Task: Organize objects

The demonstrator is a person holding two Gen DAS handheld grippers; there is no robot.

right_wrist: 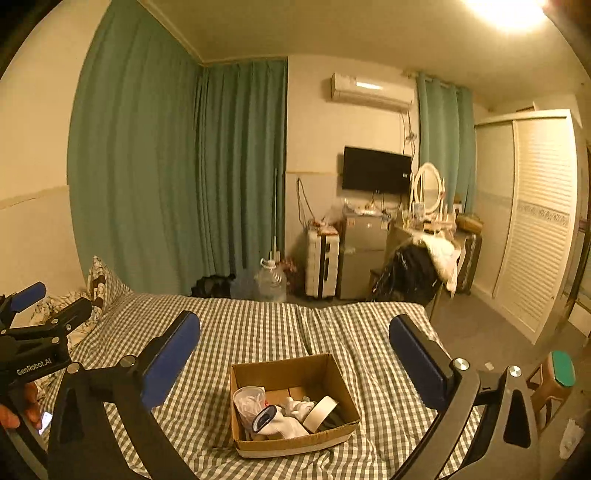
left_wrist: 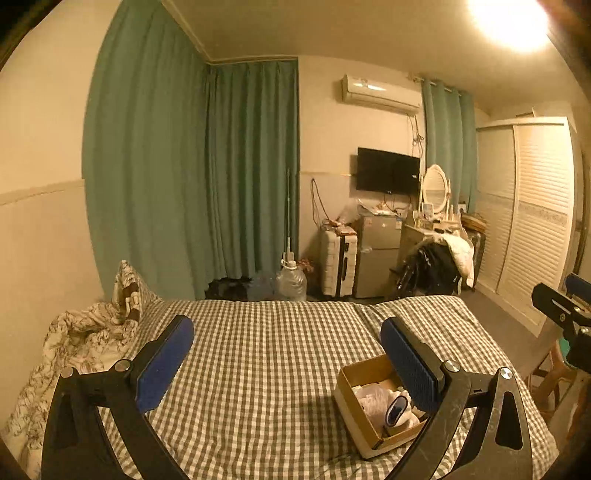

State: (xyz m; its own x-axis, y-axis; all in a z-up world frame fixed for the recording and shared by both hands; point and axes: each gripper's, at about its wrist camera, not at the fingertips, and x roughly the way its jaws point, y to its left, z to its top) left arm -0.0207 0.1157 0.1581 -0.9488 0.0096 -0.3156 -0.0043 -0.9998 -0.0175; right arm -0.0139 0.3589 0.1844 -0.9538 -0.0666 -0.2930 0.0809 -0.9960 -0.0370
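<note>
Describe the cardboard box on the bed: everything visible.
The cardboard box is brown, open-topped and shallow, with a pale band along its base. It sits flat on the checked bedspread, turned slightly askew. Inside lie a clear plastic cup, a white sock with a dark cuff, a tape roll and other pale bits. Neither gripper touches it.

A ceiling lamp (left_wrist: 511,22) is glaring top right, casting warm dim amber light; fisheye edges are bending and vignetting.

Wide-open right hand-held gripper (right_wrist: 294,341) above filled cardboard box (right_wrist: 291,439) on checkered bed (right_wrist: 258,332)
</note>
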